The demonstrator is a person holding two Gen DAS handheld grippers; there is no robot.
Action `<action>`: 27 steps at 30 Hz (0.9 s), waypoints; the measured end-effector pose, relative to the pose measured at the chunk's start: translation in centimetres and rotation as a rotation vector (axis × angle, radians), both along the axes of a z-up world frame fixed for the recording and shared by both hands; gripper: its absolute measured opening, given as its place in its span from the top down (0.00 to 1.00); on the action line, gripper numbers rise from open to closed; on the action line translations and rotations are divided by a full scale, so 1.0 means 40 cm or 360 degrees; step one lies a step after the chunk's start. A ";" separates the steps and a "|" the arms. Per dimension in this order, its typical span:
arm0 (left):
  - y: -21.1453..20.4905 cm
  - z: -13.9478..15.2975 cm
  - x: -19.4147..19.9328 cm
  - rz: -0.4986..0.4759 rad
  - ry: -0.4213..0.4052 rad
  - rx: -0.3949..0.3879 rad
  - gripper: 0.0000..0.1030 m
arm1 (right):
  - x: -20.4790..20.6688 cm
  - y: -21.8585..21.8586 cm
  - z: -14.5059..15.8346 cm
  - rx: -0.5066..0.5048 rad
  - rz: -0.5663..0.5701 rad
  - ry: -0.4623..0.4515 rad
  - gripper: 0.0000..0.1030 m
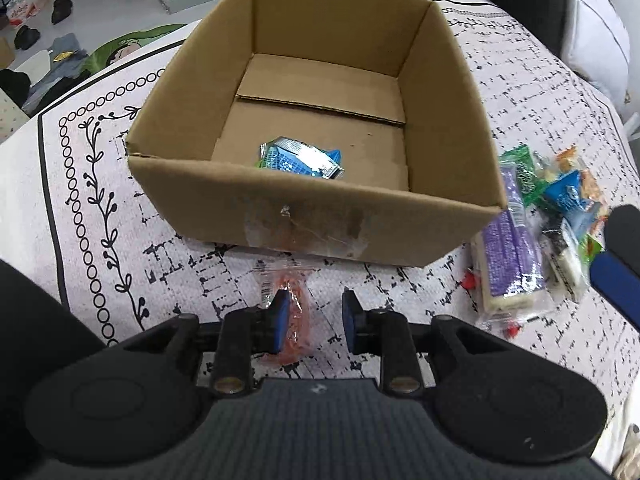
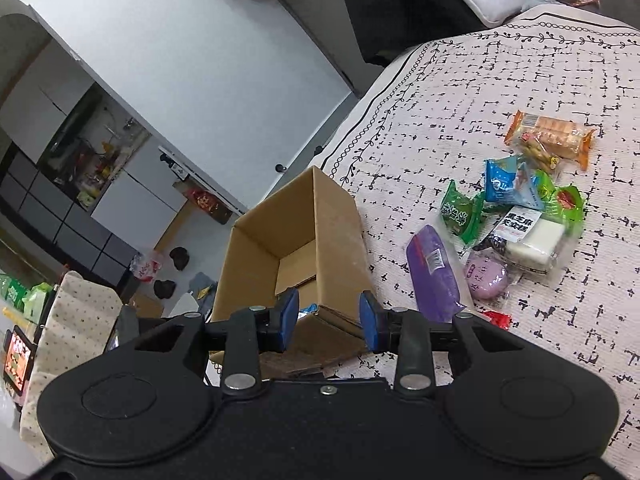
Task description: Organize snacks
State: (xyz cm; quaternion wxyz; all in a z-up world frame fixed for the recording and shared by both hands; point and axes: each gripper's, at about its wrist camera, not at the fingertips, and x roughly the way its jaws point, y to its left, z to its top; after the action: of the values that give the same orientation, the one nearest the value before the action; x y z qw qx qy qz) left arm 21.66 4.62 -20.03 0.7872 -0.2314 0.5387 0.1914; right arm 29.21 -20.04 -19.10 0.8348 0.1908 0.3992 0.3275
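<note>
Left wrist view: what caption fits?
Open left gripper over an orange packet, facing a cardboard box.

Blue snack packet [image 1: 298, 159] partly hidden behind cardboard box [image 1: 280, 216] near wall, orange packet [image 1: 294, 320] half covered by left gripper [image 1: 316, 320] finger, packet print unreadable

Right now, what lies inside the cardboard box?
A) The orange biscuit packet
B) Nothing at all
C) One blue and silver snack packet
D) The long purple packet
C: the left wrist view shows one blue and silver snack packet on the floor of the cardboard box, while the long purple packet and the orange biscuit packet lie outside on the patterned cloth.
</note>
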 end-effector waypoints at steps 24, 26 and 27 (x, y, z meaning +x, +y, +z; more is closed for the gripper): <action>-0.026 0.140 -0.073 -0.0042 -0.0313 -0.0043 1.00 | 0.008 -0.025 -0.009 -0.0075 -0.0066 0.0031 0.67; -0.028 0.168 -0.078 -0.0061 -0.0353 -0.0054 1.00 | 0.011 -0.025 -0.010 -0.0080 -0.0067 0.0031 0.67; -0.030 0.183 -0.082 -0.0072 -0.0375 -0.0053 1.00 | 0.011 -0.025 -0.011 -0.0081 -0.0067 0.0031 0.67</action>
State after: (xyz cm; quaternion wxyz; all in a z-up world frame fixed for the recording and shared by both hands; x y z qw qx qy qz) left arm 18.40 3.42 -12.71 0.8452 -0.2531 0.4506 0.1362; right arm 29.66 -21.04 -19.52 0.8422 0.1811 0.4115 0.2976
